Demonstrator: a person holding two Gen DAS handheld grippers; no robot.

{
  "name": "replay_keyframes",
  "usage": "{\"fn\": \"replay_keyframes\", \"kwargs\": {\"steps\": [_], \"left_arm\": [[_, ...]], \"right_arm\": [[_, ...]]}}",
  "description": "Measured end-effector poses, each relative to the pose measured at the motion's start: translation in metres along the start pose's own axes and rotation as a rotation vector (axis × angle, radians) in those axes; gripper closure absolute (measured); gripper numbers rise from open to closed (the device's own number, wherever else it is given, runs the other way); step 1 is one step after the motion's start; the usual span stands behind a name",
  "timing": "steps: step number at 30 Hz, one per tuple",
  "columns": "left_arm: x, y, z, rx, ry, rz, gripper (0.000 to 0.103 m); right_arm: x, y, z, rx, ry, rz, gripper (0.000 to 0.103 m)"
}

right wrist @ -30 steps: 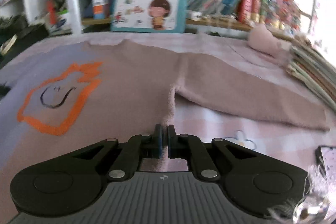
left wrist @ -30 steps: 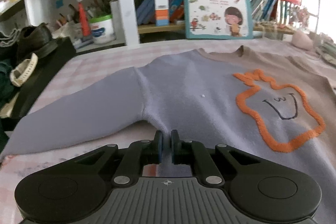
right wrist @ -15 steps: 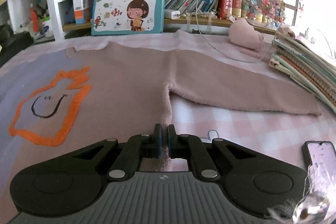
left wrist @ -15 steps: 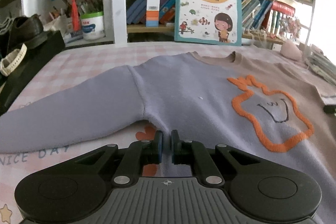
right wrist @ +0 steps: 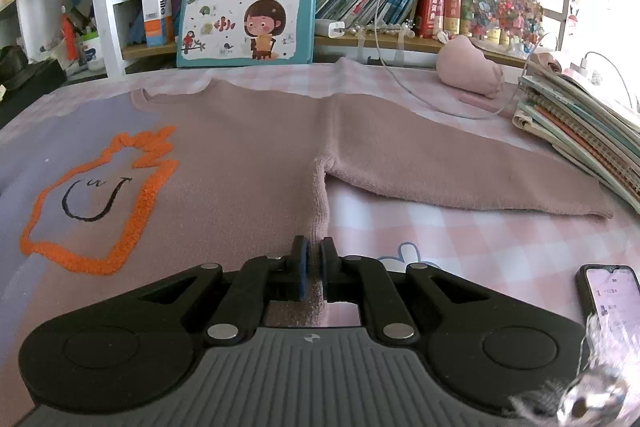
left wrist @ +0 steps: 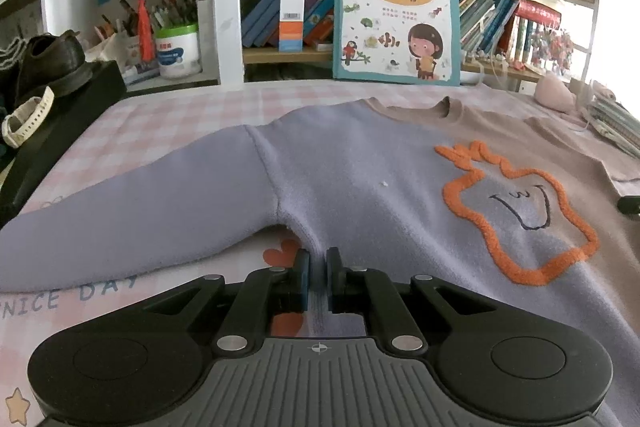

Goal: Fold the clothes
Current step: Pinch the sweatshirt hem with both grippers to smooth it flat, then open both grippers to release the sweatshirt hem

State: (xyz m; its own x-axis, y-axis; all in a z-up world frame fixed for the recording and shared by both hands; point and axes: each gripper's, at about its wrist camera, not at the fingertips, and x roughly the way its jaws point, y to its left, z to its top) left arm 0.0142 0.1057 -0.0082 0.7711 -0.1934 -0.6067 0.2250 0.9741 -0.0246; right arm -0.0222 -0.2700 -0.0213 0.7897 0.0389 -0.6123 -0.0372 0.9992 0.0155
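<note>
Lying face-up on a pink checked tablecloth, the two-tone sweater is spread flat w/ both sleeves out: lilac half to the left, dusty-pink half to the right, neck at the far side toward the shelves.

L gripper has the lilac side edge just below the armpit between its pads, jaws beginning to open. R gripper is nipped almost closed on the pink side seam, also just starting to part, fabric between the pads.

Handling, by the look: soft, fuzzy knit, light, floppy, no stiffness, so it'll sag and drag if lifted by one point. Probably best taken at cuff and shoulder for the sleeve folds, then at the hem corners. The raised orange outline may add a bit of bulk.

Readable text: picture book at the far side reads "识字大王 发声书"; a white-orange box says "usmile"; the cloth is printed "NICE DAY". Phone near right; its screen is too small to read.
</note>
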Motion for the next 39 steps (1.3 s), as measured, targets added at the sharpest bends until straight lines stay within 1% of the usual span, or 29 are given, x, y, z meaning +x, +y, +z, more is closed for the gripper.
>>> {"fn": "replay_keyframes", "kwargs": {"steps": [3,5,7,9,17,26,29,31,32,33,34,35,37,39], "left_arm": [[-0.004,0.000,-0.001,-0.002,-0.006,0.004,0.090],[-0.008,0.001,-0.001,-0.010,-0.011,0.005,0.084],[-0.012,0.003,-0.001,-0.020,-0.016,-0.001,0.073],[-0.015,0.004,-0.002,-0.031,-0.019,-0.009,0.070],[-0.006,0.001,-0.008,-0.033,0.014,-0.007,0.069],[-0.012,-0.003,-0.012,-0.051,0.016,-0.025,0.069],[-0.016,-0.006,-0.016,-0.047,0.018,-0.020,0.069],[-0.017,-0.006,-0.017,-0.046,0.016,-0.017,0.071],[-0.018,-0.005,-0.018,-0.051,0.014,-0.018,0.073],[-0.017,-0.005,-0.017,-0.054,0.013,-0.013,0.080],[-0.017,-0.004,-0.017,-0.053,0.010,-0.006,0.085],[-0.016,-0.004,-0.017,-0.051,0.008,-0.004,0.087],[-0.016,-0.001,-0.016,-0.050,0.007,0.005,0.094],[-0.015,0.003,-0.015,-0.043,0.004,0.034,0.094]], "right_arm": [[-0.001,-0.001,-0.001,0.006,-0.002,-0.005,0.094],[-0.002,-0.002,-0.001,0.015,-0.002,-0.003,0.090],[-0.003,-0.004,-0.001,0.026,0.000,-0.003,0.084],[-0.006,-0.004,-0.003,0.031,0.000,-0.002,0.082],[-0.012,-0.008,-0.008,0.051,0.002,0.003,0.082],[-0.018,-0.005,-0.012,0.048,0.004,-0.003,0.082],[-0.024,-0.006,-0.015,0.059,0.009,-0.001,0.077],[-0.027,-0.007,-0.018,0.063,0.016,0.006,0.077],[-0.027,-0.007,-0.020,0.064,0.016,0.009,0.077],[-0.028,-0.006,-0.021,0.063,0.015,0.012,0.078],[-0.028,-0.006,-0.022,0.066,0.016,0.024,0.084],[-0.029,-0.005,-0.022,0.072,0.017,0.040,0.090],[-0.028,-0.001,-0.021,0.071,0.019,0.042,0.092],[-0.028,0.005,-0.021,0.040,0.016,0.034,0.093]]}}
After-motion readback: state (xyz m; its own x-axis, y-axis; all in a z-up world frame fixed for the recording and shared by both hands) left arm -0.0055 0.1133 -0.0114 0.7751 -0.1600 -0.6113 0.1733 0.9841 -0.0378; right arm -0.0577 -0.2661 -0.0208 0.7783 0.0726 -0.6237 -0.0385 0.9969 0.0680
